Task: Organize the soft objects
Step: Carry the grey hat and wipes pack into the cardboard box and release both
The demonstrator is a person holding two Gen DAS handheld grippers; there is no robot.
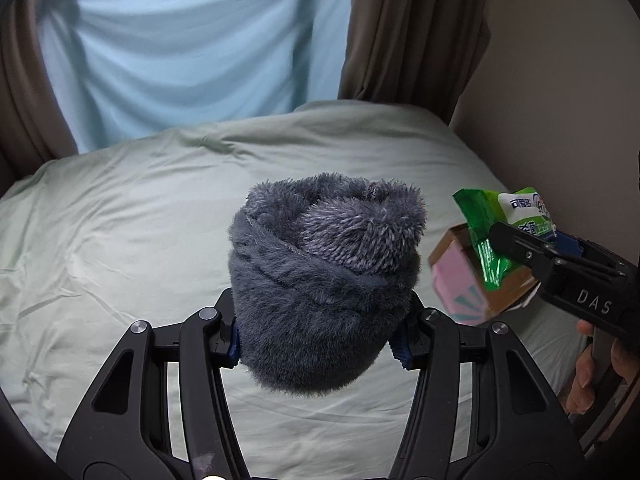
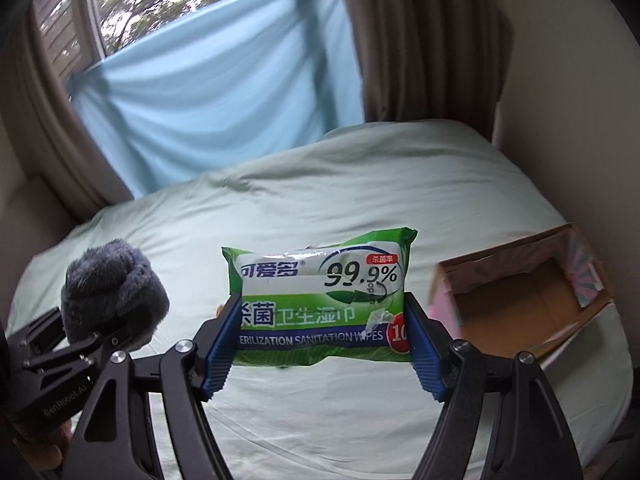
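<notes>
A rolled, fuzzy grey fabric bundle (image 1: pixel 326 284) is being gripped between the pads of the left tool (image 1: pixel 320 336), above the pale green bed (image 1: pixel 120 240). A green plastic wipes packet (image 2: pixel 320 300) is being clamped by the right tool (image 2: pixel 320 332), near an open cardboard box (image 2: pixel 520 300); both tools are being angled downward.

On the green wipes pack (image 2: pixel 320 300) you can read "99.9%", Chinese characters, "ERILIZATION SANITATION WIPES" with its first letter hidden by a finger, and a red disc showing "10". The right gripper (image 1: pixel 516 248) body carries "DAS". The left gripper (image 2: pixel 116 332) body carries "GenRobot.AI".
</notes>
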